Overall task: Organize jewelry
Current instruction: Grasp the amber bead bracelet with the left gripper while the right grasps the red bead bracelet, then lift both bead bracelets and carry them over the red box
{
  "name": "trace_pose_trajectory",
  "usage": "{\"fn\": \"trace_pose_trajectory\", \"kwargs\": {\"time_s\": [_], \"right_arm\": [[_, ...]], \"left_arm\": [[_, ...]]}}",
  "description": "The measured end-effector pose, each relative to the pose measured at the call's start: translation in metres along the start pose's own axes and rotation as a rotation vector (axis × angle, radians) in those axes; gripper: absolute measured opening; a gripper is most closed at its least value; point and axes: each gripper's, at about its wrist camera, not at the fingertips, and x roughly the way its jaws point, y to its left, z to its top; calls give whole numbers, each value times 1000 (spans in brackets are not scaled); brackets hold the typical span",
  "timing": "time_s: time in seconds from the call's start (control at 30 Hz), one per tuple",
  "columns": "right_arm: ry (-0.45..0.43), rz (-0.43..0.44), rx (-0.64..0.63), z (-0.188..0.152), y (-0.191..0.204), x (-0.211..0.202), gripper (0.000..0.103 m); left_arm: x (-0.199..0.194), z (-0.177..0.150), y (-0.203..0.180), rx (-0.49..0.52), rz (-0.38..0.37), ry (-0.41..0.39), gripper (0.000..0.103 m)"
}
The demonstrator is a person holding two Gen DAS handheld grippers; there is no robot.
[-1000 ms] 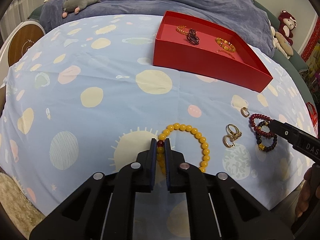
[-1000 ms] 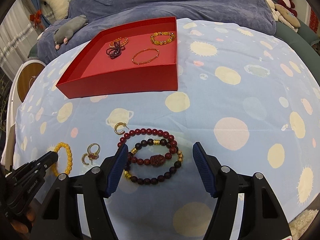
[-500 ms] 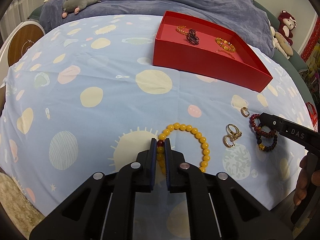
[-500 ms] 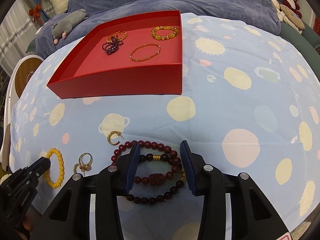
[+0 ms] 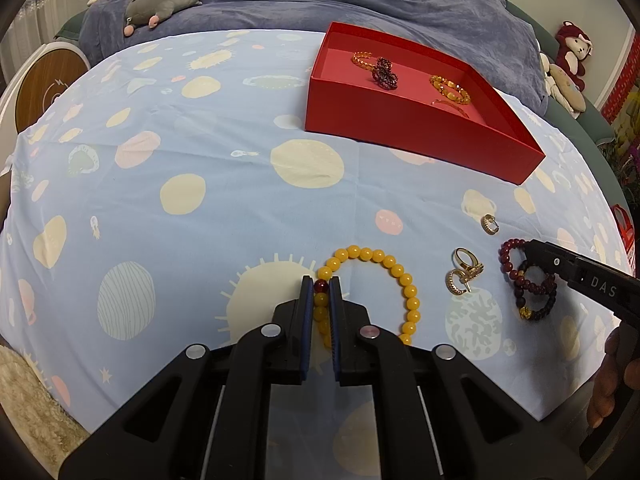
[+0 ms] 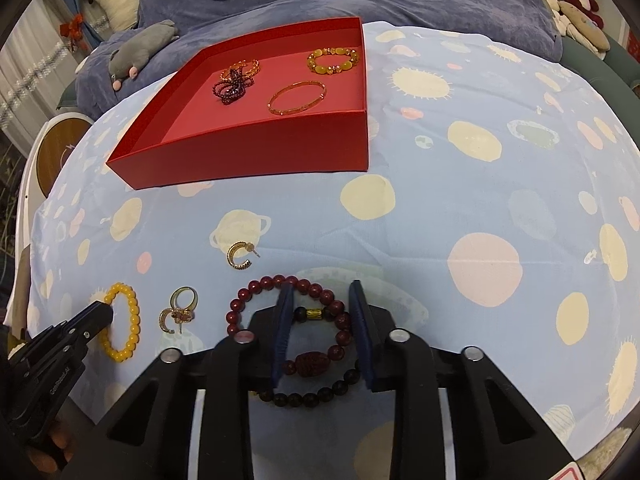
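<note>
I am viewing the red tray (image 5: 404, 136) sitting upper right of frame on the spotted sheet (image 5: 200, 168), bracelets lying inside. My left gripper (image 5: 321, 286) is clamping the yellow bead bracelet (image 5: 394, 272) at lower centre. My right gripper (image 6: 320, 304) is standing part-closed, astride the dark red bead bracelets (image 6: 304, 364) at lower centre. Gold earrings (image 6: 180, 312) are lying between them.

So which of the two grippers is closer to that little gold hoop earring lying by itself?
Right. The right gripper straddles the dark red bracelets just beside the gold hoop earring; the left gripper pinches the yellow bead bracelet, farther off.
</note>
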Motion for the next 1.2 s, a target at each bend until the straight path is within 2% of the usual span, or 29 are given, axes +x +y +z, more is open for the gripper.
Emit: {"fn": "trace_pose_trajectory", "kwargs": {"time_s": [0.17, 0.33, 0.4, 0.9, 1.2], "right_arm": [[2, 0, -20, -6, 2, -3, 23], [14, 8, -32, -11, 5, -4, 10], [15, 8, -38, -13, 7, -5, 8], [-26, 67, -44, -19, 21, -40, 8], [-62, 82, -50, -13, 27, -66, 8]], "left_arm": [[0, 0, 0, 2, 1, 0, 8], [0, 0, 0, 2, 1, 0, 8], [0, 0, 0, 1, 0, 0, 8], [-5, 0, -2, -15, -44, 19, 7], [-29, 8, -14, 0, -103, -9, 7]]}}
